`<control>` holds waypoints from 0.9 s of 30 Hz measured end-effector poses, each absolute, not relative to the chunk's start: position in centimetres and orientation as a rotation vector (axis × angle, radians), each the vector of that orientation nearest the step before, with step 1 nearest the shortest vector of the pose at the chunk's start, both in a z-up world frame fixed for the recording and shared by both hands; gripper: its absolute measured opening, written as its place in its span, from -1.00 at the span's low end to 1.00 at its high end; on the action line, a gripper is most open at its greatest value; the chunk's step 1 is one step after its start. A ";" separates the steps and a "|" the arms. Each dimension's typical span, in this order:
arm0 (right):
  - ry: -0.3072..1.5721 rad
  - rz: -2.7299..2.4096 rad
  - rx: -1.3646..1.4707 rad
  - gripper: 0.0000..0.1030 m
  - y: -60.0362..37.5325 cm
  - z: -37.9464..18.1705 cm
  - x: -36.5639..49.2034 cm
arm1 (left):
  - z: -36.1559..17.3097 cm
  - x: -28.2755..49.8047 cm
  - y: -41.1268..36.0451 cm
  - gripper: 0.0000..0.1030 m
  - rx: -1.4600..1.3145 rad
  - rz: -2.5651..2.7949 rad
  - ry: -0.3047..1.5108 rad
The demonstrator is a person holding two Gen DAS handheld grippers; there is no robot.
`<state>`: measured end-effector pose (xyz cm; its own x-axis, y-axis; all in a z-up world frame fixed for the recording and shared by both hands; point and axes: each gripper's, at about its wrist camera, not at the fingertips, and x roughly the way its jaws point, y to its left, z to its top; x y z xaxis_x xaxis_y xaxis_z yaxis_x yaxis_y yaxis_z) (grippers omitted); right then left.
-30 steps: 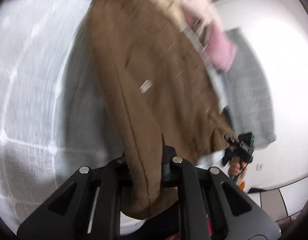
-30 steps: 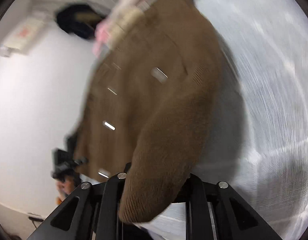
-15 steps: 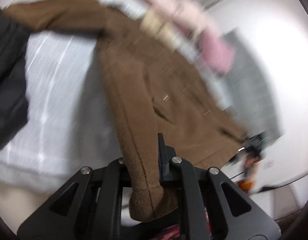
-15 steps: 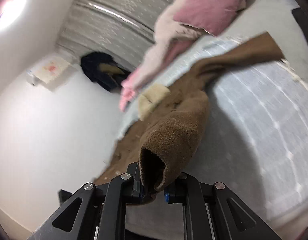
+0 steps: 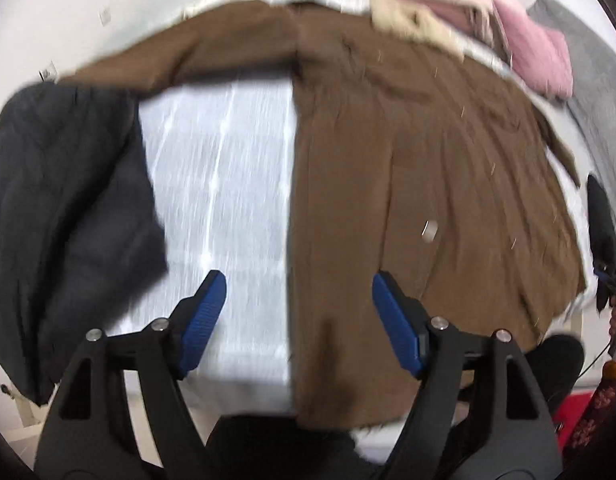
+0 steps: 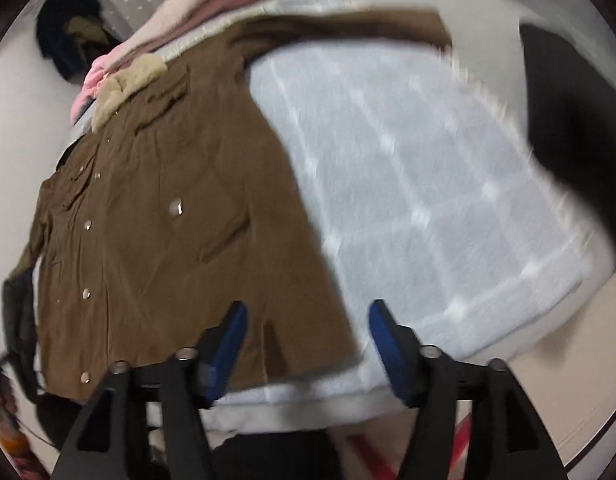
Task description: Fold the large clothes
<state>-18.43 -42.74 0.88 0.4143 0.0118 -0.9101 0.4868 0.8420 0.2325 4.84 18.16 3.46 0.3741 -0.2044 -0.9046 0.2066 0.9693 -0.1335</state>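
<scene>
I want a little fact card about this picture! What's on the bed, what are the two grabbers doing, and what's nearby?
Main thing: brown coat, lying spread out flat on the bed
Collar: cream and fluffy
One sleeve: stretched out sideways
Surface: pale quilted bed cover
Left gripper: open, holding nothing, jaws have just been opening
Right gripper: open, holding nothing, jaws have just been opening
Nearby: pink clothes behind the collar; dark garment beside the coat
</scene>
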 end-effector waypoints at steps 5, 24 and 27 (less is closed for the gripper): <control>1.049 -0.305 0.662 0.41 -46.8 2.1 -14.3 | 4.9 7.7 12.9 0.60 -0.055 -0.302 1.046; 0.864 -0.674 0.834 0.41 -75.4 -1.0 0.7 | 3.6 24.5 -22.8 0.63 0.075 -0.611 0.867; 0.876 -0.698 0.788 0.40 -77.3 -3.5 3.8 | 1.1 26.7 -29.3 0.63 0.021 -0.691 0.844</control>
<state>3.84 -77.25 -3.53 0.4647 -0.2046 -0.8615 0.7938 0.5273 0.3030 26.68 -29.25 1.05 0.4621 -0.5538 -0.6927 0.5697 0.7839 -0.2468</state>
